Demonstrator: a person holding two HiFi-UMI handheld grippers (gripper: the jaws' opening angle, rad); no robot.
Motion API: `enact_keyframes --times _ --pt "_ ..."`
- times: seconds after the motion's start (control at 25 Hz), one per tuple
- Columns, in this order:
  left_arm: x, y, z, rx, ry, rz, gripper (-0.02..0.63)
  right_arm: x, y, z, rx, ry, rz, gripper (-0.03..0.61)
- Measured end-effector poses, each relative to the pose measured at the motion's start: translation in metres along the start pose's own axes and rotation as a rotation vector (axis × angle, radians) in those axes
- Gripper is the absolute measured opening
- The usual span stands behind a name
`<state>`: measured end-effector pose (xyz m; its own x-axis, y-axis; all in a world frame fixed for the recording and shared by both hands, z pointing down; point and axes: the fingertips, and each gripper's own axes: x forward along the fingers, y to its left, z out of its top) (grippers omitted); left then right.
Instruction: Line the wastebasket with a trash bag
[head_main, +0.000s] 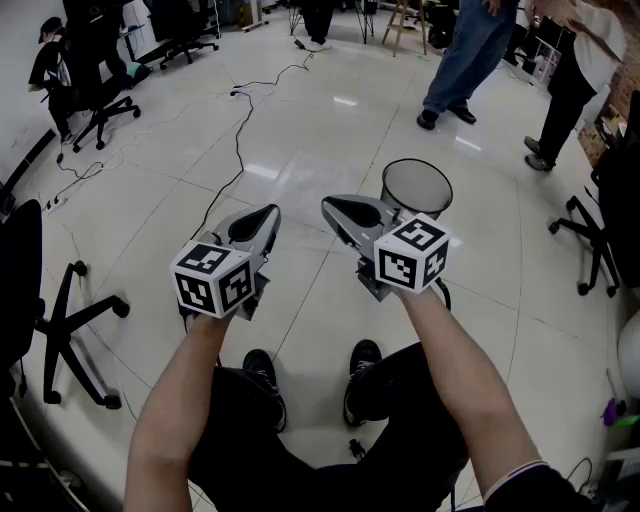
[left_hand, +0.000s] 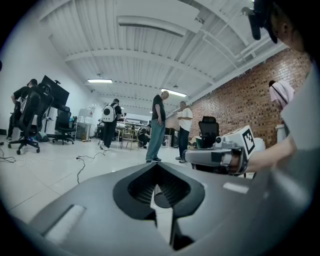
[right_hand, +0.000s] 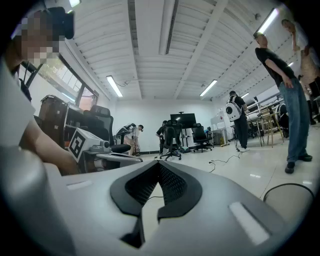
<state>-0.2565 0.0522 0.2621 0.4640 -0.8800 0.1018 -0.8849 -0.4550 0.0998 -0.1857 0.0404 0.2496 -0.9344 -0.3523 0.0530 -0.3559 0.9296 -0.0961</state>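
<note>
A round black mesh wastebasket (head_main: 416, 190) stands upright on the pale tiled floor, just beyond and to the right of my right gripper (head_main: 330, 205). Nothing shows inside it, and I see no trash bag in any view. My left gripper (head_main: 268, 212) is held beside the right one at about the same height, both roughly level above the floor. Both are shut with nothing between the jaws, as the left gripper (left_hand: 156, 168) and the right gripper (right_hand: 159, 165) show in their own views. The basket's dark rim (right_hand: 292, 187) curves at the lower right of the right gripper view.
A black cable (head_main: 238, 130) runs across the floor ahead on the left. Office chairs stand at the left (head_main: 70, 320), far left (head_main: 95, 110) and right (head_main: 600, 240). Two people (head_main: 470, 55) stand beyond the basket. The holder's shoes (head_main: 362, 365) are below the grippers.
</note>
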Motion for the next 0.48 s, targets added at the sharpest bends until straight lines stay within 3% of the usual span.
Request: enact_keyframes --times 0.48 --pt "0.011 0.008 0.014 -0.014 -0.018 0.016 0.011 0.0 -0.014 0.006 -0.046 0.012 -0.019 0.0"
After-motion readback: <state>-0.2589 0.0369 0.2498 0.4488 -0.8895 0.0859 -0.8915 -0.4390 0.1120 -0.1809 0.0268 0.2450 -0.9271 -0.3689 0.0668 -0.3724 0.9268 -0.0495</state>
